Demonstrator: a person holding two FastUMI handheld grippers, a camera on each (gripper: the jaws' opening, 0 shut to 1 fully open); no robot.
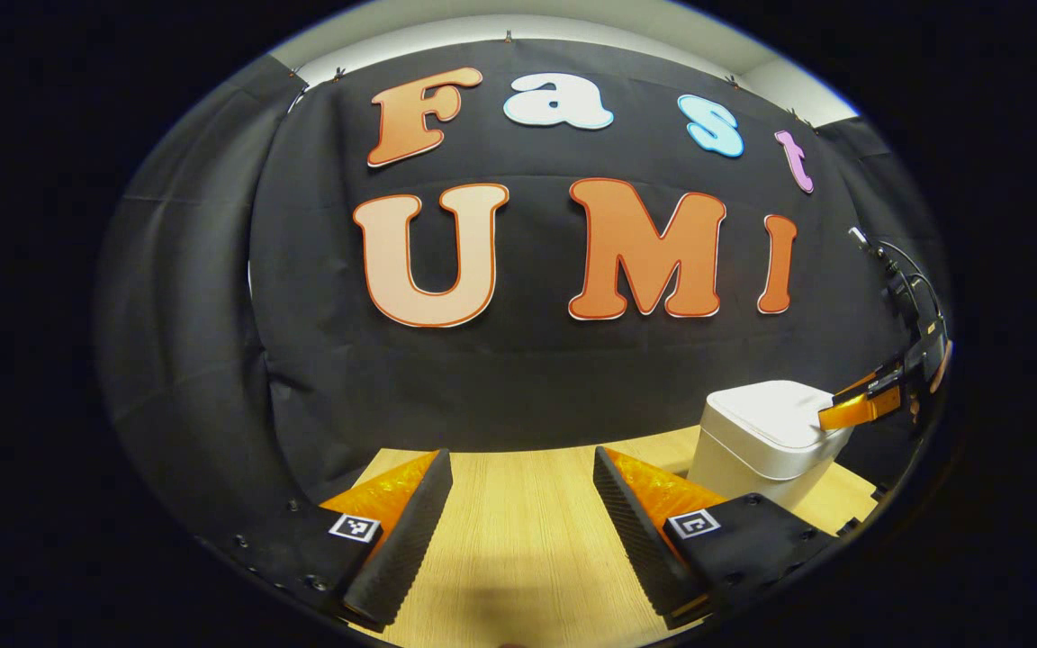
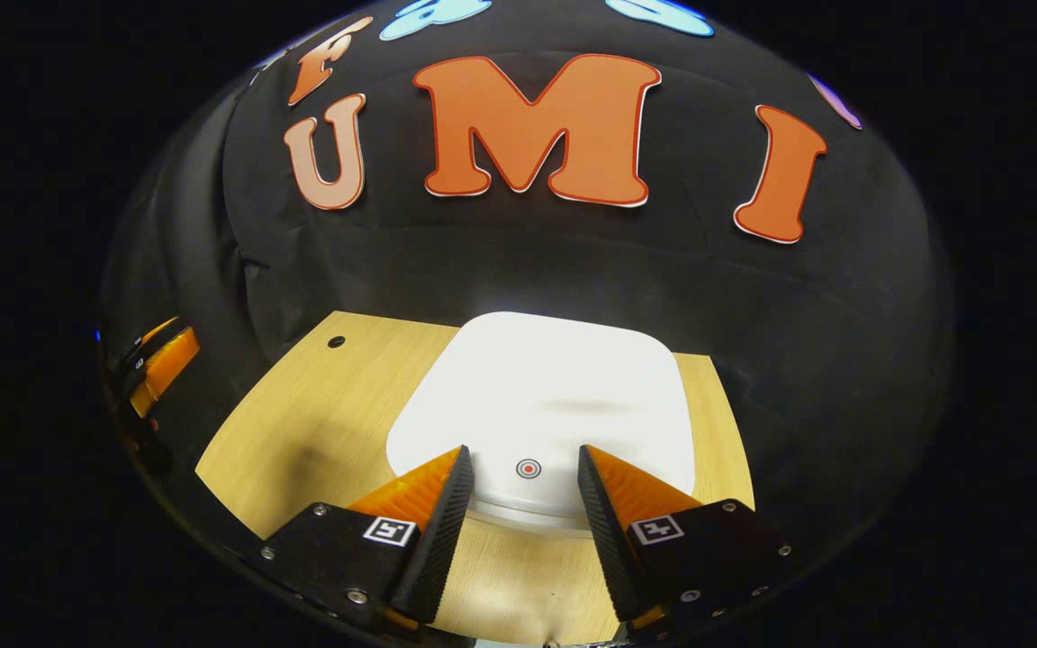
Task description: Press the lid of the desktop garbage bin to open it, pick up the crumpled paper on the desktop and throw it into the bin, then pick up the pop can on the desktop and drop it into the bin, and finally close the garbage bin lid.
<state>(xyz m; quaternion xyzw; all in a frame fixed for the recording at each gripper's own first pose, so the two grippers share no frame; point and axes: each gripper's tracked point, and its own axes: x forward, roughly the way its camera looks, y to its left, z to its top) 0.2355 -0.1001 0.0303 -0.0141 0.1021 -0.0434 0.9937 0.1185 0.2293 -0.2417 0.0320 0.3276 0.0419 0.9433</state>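
The white garbage bin point(image 2: 541, 405) is taken as landmark; it stands on the wooden desktop point(image 2: 302, 432), lid point(image 2: 536, 387) down. The right gripper point(image 2: 523, 472) is held just above the lid's near edge, jaws moderately apart and empty, straddling a small red ring mark point(image 2: 528, 468), probably the press point. The left gripper point(image 1: 518, 504) is kept wide and empty, off to the bin's side. No readable writing is found on the bin.
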